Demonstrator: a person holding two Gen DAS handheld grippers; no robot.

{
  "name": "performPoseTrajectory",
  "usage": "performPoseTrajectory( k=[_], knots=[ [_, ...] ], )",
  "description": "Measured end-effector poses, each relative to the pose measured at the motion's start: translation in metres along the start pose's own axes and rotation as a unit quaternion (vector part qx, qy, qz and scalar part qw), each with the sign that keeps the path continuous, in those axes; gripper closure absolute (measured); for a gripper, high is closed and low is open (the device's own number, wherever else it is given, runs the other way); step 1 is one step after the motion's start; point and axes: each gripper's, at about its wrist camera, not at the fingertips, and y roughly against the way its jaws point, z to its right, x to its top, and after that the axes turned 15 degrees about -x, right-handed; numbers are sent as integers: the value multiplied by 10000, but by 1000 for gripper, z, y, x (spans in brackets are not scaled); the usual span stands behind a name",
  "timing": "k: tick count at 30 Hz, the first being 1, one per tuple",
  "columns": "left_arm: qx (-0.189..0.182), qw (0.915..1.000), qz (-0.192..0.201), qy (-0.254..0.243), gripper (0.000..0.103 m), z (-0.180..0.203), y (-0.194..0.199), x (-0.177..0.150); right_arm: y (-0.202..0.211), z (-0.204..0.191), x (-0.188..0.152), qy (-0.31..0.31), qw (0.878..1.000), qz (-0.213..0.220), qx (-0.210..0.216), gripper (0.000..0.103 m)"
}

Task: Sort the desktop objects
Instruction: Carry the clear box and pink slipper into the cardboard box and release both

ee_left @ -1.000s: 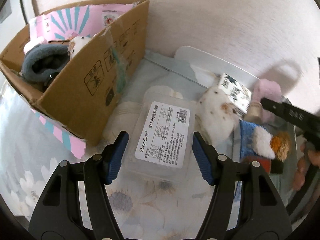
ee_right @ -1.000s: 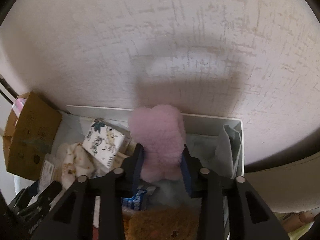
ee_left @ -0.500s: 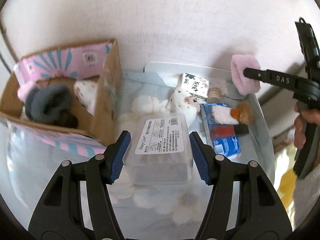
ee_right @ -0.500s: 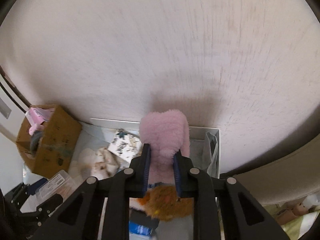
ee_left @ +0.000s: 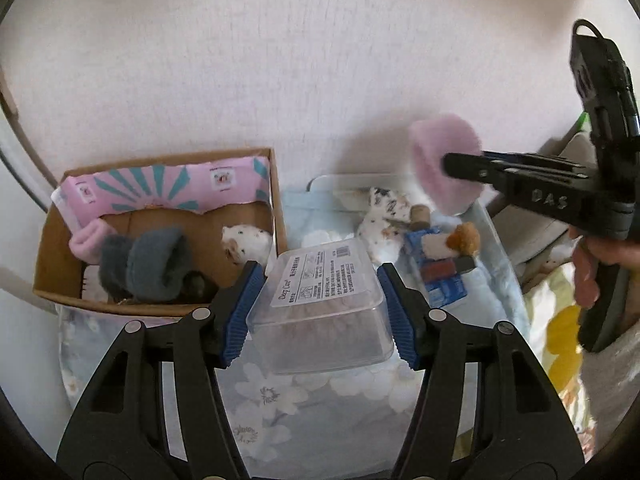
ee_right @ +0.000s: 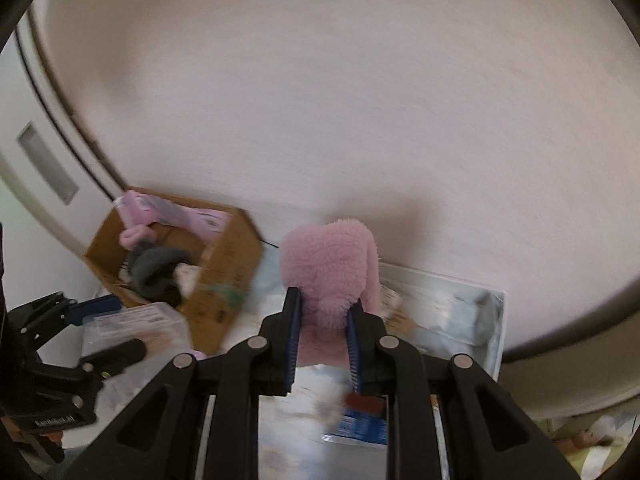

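Note:
My left gripper is shut on a clear plastic box with a white label, held above the floral cloth. My right gripper is shut on a fluffy pink sock and holds it in the air above the white tray; it also shows in the left wrist view. A cardboard box at the left holds a grey sock, a pink sock and a spotted cloth. In the right wrist view the cardboard box lies left of the pink sock.
The tray holds a spotted cloth, a patterned carton, a blue packet, an orange-and-white plush and a small cork-topped jar. A pale wall stands close behind. A yellow-patterned fabric lies at the right.
Both grippers have risen. The left one lifted the clear box higher and back from the table. The right one carried the pink sock up and leftward, toward the cardboard box.

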Motion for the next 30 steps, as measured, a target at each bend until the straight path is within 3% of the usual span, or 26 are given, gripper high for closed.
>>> performPoseTrajectory(
  k=[11, 20, 30],
  knots=[
    [158, 9994, 272, -146, 47, -50, 54, 34, 27, -77, 37, 614, 9974, 148, 333, 84],
    [702, 9974, 142, -99, 47, -126, 68, 53, -1, -137, 54, 797, 9938, -187, 757, 84],
    [936, 9952, -22, 279, 47, -195, 67, 47, -42, -192, 53, 983, 9880, -628, 1013, 84]
  ],
)
